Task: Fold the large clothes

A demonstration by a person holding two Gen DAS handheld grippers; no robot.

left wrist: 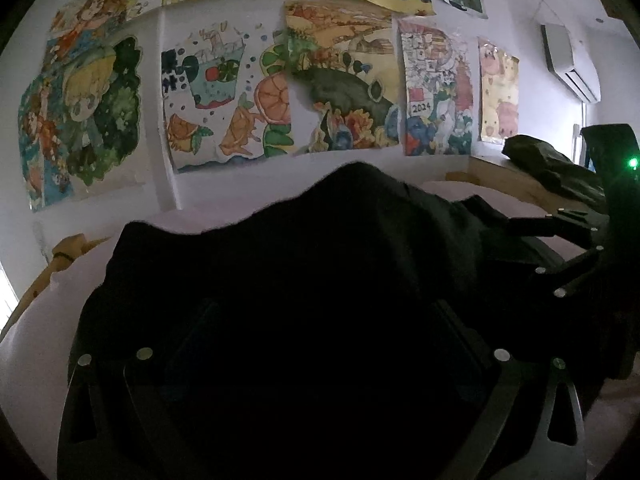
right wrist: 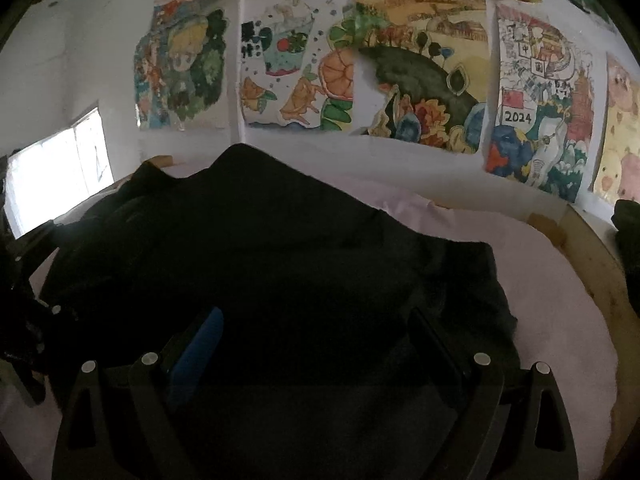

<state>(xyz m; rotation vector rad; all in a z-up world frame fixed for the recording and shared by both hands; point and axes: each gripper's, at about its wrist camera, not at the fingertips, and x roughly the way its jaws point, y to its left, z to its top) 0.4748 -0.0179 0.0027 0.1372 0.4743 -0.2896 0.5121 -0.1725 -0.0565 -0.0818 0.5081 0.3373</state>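
Both the left gripper (left wrist: 320, 360) and right gripper (right wrist: 316, 360) stood with jaws apart over the black garment (right wrist: 260, 248) on the bed (right wrist: 560, 320). Its humped far edge at twelve o'clock looked loose; I judged a one-layer pinch would have skewed the fold.

Children's paintings (left wrist: 224, 96) crowd the white wall (right wrist: 100, 40), one marked 2024 (right wrist: 536, 96). An air conditioner (left wrist: 572, 64) hangs high at right. A pale pink sheet (right wrist: 540, 280) covers the wood-framed bed (right wrist: 600, 264).

A bedroom at home.
I face a bed (right wrist: 560, 320), children's paintings (left wrist: 224, 96) on the wall, an air conditioner (left wrist: 572, 64).
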